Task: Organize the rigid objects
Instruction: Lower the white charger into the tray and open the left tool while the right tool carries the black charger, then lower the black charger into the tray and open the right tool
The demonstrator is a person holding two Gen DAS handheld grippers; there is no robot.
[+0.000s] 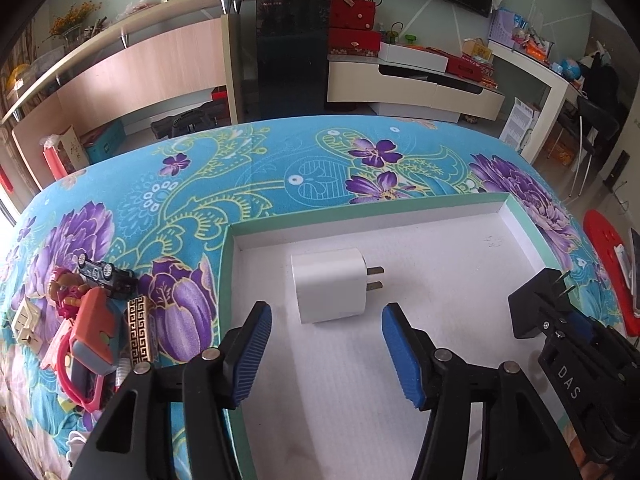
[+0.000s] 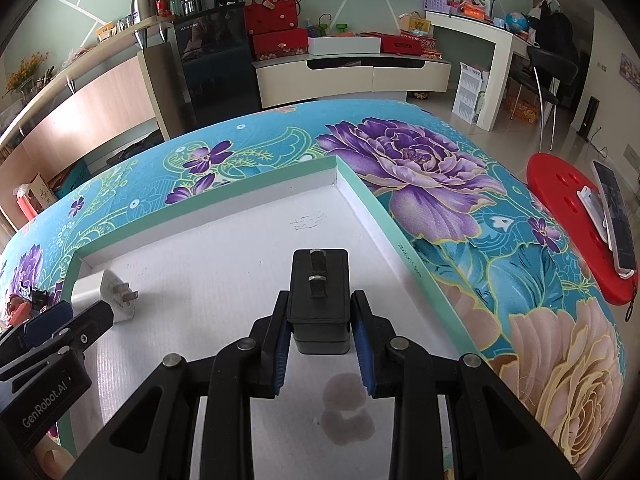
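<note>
right tool (image 2: 320,344) clamped on black charger (image 2: 319,300) above tray (image 2: 384,216); could tumble when released (prongs up). left tool (image 1: 326,344) wide open, empty, just short of white charger (image 1: 328,286).

Matt black plastic charger (image 2: 319,300); ribbed white tray (image 2: 224,248).

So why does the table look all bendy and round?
Fisheye lenses: in the left wrist view the table edge bulges upward and the corners go dark; in the right wrist view the tray rim bows too. The black charger up close stays sharp.
</note>
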